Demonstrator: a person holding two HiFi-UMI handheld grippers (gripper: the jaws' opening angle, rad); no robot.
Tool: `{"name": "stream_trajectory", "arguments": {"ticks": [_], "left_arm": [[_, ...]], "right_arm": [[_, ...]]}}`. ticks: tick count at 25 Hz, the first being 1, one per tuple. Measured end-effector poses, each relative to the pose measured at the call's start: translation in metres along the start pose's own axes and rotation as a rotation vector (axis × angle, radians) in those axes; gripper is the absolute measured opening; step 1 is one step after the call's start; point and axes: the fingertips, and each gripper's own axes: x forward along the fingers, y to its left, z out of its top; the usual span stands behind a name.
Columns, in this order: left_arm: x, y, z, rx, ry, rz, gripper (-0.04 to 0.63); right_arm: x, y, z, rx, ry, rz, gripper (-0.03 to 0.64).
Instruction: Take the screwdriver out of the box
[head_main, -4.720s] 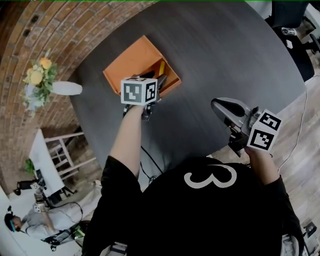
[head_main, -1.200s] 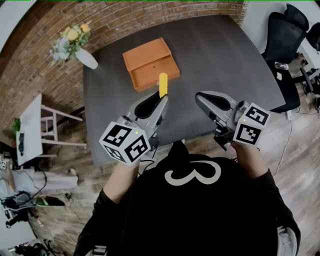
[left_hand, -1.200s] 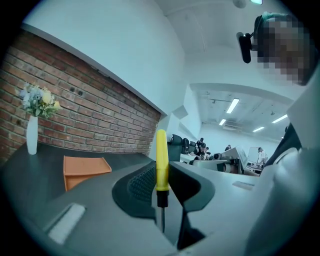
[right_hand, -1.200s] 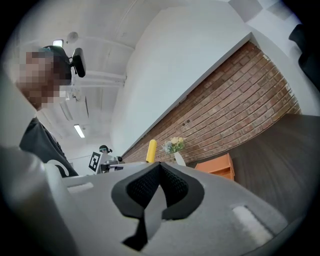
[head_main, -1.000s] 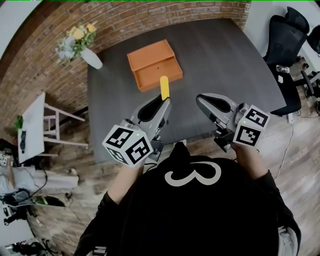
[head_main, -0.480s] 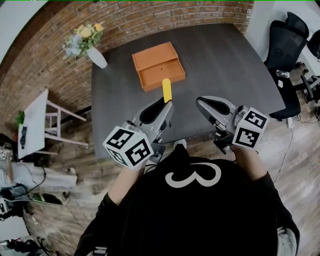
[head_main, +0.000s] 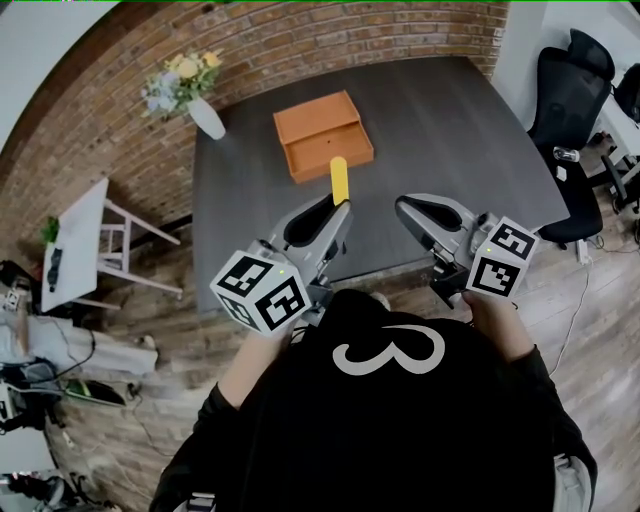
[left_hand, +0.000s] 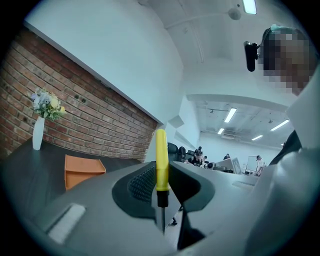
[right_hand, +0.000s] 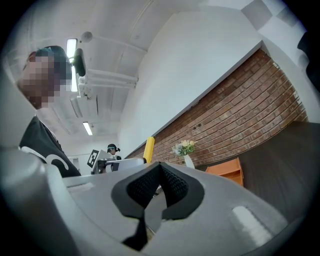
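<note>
A yellow-handled screwdriver (head_main: 339, 180) sticks out of my left gripper (head_main: 338, 206), which is shut on its black shank. In the left gripper view the handle (left_hand: 161, 159) stands upright above the pads, held in the air over the table's near edge. The orange box (head_main: 323, 134) lies on the dark table (head_main: 450, 130) beyond the tool, its tray showing nothing inside. It also shows as the orange box (left_hand: 82, 170) at the left and the orange box (right_hand: 227, 172) at the right. My right gripper (head_main: 405, 207) is shut on nothing, level beside the left one, its pads (right_hand: 167, 185) touching.
A white vase with flowers (head_main: 205, 115) stands at the table's far left corner against the brick wall. A white side table (head_main: 75, 245) is at the left on the wooden floor. Black office chairs (head_main: 570, 85) stand at the right.
Both grippers have drawn back from the box toward the person's body, the left one keeping the screwdriver. The box and table now look farther off.
</note>
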Motion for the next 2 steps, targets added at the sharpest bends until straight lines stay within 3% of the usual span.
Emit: {"name": "stream_trajectory", "arguments": {"ticks": [2], "left_arm": [[-0.0026,-0.0016,-0.0031,-0.005,0.003,0.004,0.095]], "right_arm": [[-0.0034,0.0022,-0.0019,0.004,-0.001,0.0,0.0]]}}
